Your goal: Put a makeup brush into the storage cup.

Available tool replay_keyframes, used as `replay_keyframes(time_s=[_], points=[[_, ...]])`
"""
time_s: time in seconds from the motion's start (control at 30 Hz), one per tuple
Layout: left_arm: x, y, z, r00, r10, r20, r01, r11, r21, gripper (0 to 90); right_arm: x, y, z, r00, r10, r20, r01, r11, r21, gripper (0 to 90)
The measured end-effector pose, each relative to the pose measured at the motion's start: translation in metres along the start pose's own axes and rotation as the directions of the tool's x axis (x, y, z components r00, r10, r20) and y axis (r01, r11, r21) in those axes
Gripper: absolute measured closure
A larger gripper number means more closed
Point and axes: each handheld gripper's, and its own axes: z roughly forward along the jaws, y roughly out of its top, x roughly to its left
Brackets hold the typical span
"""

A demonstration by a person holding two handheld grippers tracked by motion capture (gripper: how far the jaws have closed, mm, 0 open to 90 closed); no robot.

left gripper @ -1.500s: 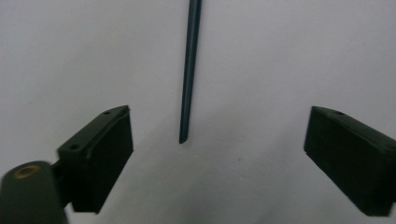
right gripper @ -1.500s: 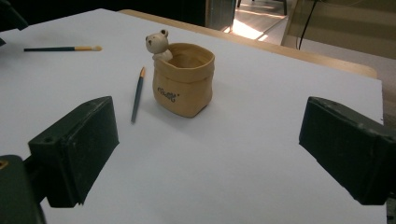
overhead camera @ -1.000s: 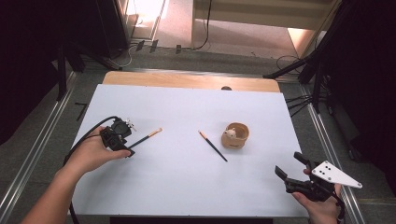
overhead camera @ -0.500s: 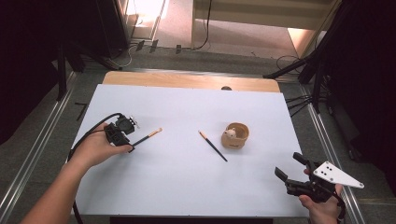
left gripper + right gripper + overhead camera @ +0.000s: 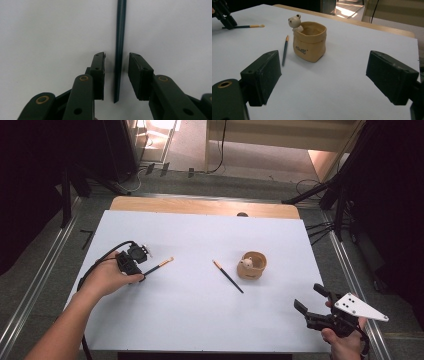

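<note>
A dark stick with a tan tip (image 5: pixel 159 265) lies on the white table (image 5: pixel 200 320) at the left. My left gripper (image 5: pixel 141 270) points down over its dark end. In the left gripper view the stick (image 5: pixel 120 30) runs between the pads of this gripper (image 5: pixel 116 58), with a thin gap on each side; the jaws have just been closing on it. A second dark stick (image 5: pixel 228 277) lies mid-table beside a tan pouch-shaped cup with a small bear (image 5: pixel 252 265). My right gripper (image 5: pixel 308 296) stands open at the front right, facing the cup (image 5: pixel 310 45).
A wooden strip (image 5: pixel 200 206) borders the table's far edge. Metal rails and dark stands flank both sides. The left gripper's cable (image 5: pixel 97 265) loops over the table by the person's left hand.
The left gripper's jaws have narrowed around the stick's dark end, and the hand has barely shifted. The right gripper has held still.
</note>
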Motion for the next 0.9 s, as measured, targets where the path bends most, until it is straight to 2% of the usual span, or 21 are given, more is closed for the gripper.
replay_keyframes(time_s=[0.23,0.43,0.57,0.63,0.83,0.9], points=[[0.003,0.005,0.002,0.9997,-0.005,0.024,0.005,1.0000,0.008,71.8,0.000,0.000,0.001,1.0000,0.000,0.001,0.000,1.000,0.003,13.2],[0.003,0.006,0.003,0.9995,-0.011,0.029,0.010,0.9999,0.010,74.8,0.000,-0.001,0.001,1.0000,0.002,0.003,-0.002,1.000,0.003,13.2],[0.000,0.010,0.004,1.0000,-0.002,0.009,0.002,0.9993,0.038,77.2,0.000,0.000,0.002,1.0000,-0.007,0.001,0.007,1.000,0.003,13.2],[-0.003,0.011,0.005,0.9998,0.018,-0.001,-0.018,0.9989,0.043,79.0,0.001,0.000,0.002,1.0000,-0.005,0.004,0.005,1.000,0.010,13.2],[-0.004,0.012,0.005,0.9988,0.048,0.011,-0.049,0.9975,0.051,84.5,0.003,0.000,0.006,0.9999,-0.011,-0.001,0.011,1.000,0.017,13.2],[-0.002,0.013,0.005,0.9993,0.029,0.022,-0.030,0.9982,0.052,85.1,0.003,0.000,0.006,0.9998,-0.017,-0.003,0.018,1.000,0.018,13.3]])
